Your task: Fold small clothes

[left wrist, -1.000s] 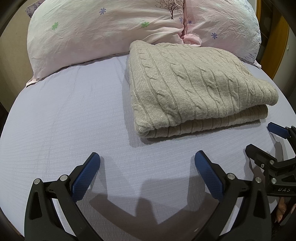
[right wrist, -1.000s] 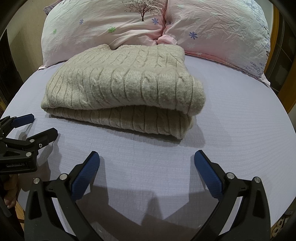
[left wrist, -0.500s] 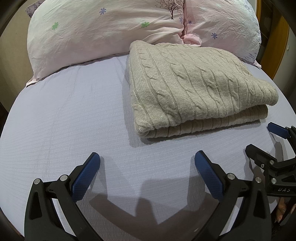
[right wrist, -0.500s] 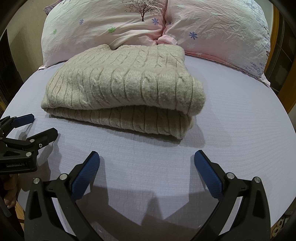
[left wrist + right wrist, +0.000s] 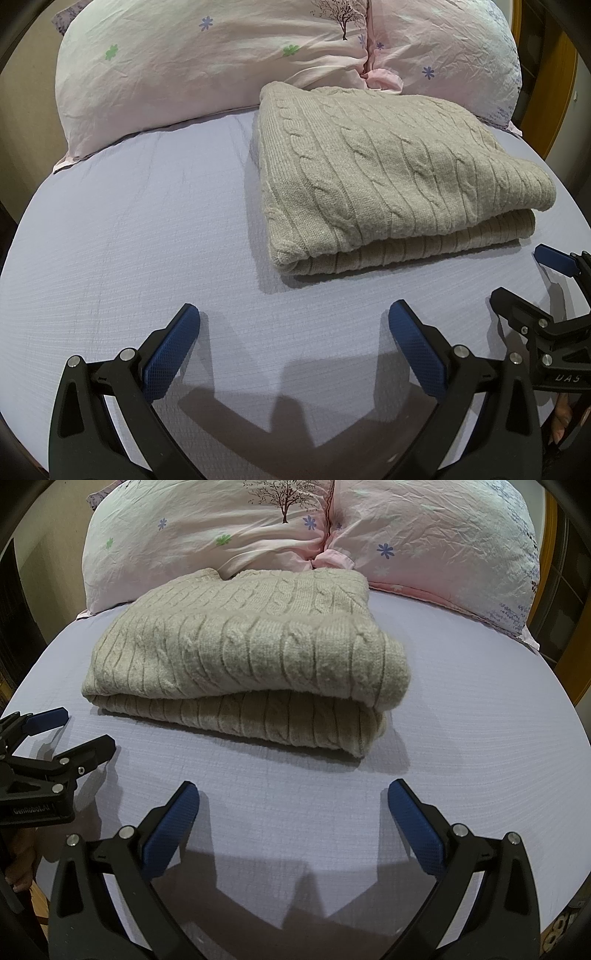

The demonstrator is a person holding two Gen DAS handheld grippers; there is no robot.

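A beige cable-knit sweater lies folded into a thick rectangle on the lilac bed sheet, its far edge against the pillows. It also shows in the right wrist view. My left gripper is open and empty, hovering low over the sheet just in front of the sweater's near left corner. My right gripper is open and empty, in front of the sweater's near right corner. Each gripper shows at the edge of the other's view: the right one and the left one.
Two pink flowered pillows stand at the head of the bed behind the sweater. A wooden frame rises at the right edge. The sheet curves off to both sides.
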